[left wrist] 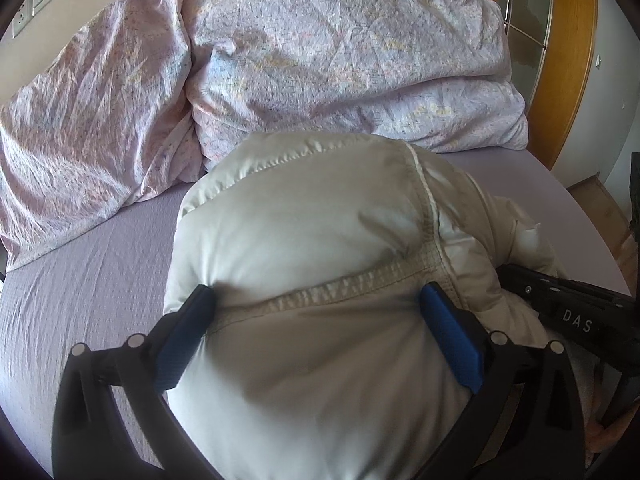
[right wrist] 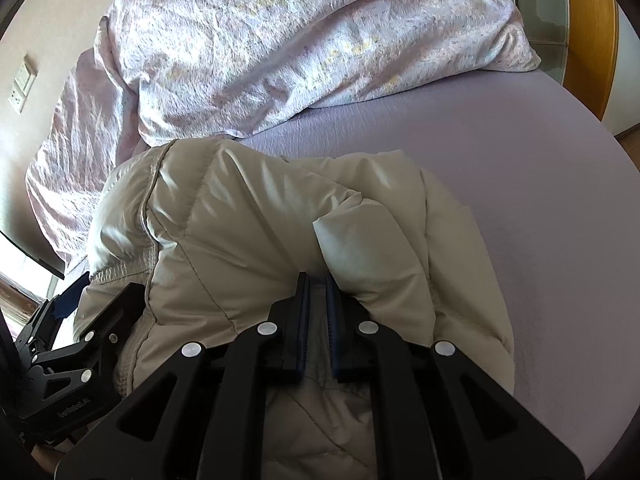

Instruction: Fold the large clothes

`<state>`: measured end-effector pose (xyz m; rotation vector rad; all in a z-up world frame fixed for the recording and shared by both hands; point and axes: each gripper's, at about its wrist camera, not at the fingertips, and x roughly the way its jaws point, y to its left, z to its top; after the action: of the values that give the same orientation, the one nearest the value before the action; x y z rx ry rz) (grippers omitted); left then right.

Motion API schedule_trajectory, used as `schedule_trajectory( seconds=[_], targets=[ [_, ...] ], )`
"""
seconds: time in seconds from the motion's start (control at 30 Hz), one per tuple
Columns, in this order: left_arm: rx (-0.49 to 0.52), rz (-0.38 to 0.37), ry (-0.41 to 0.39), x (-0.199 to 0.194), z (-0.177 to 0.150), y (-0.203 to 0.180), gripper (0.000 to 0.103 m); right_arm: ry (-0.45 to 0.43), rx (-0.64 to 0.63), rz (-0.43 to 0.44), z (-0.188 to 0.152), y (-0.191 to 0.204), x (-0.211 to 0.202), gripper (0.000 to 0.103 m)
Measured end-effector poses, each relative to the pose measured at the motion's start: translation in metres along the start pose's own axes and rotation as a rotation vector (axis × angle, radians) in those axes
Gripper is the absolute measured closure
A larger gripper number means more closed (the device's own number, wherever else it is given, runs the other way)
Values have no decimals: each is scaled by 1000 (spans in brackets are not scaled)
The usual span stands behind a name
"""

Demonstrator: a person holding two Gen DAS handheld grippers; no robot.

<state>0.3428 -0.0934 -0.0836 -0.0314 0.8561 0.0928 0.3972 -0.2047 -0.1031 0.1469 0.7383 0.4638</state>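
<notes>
A cream puffy jacket lies bunched on the lilac bed sheet; it also fills the lower middle of the right wrist view. My left gripper is wide open, its blue pads pressing into the bulging jacket on either side of a stitched seam. My right gripper is shut on a fold of the jacket at its near edge. The right gripper's black body shows in the left wrist view, and the left one in the right wrist view.
A crumpled pink patterned duvet and pillow lie at the head of the bed behind the jacket. A wooden-framed door stands at the right. Bare sheet lies right of the jacket.
</notes>
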Motion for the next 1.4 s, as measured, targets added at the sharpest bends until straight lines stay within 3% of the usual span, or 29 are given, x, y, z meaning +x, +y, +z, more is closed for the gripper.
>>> schedule_trajectory(
  seconds=[0.8,1.0,1.13,1.4],
  targets=[
    [-4,33,-64,0,-3,2,2,-25,18,7,-1,-4,-5,95],
    [-18,20,-67,-6,-4,6,2,-161,35,-10,3,-11,-38,95],
    [-25,14,-69,-7,-5,5,2,-100,24,-112,5,-18,-20,95],
    [-22,16,-72,-6,-4,4,2,-65,26,-122,2,-23,-6,95]
  ],
)
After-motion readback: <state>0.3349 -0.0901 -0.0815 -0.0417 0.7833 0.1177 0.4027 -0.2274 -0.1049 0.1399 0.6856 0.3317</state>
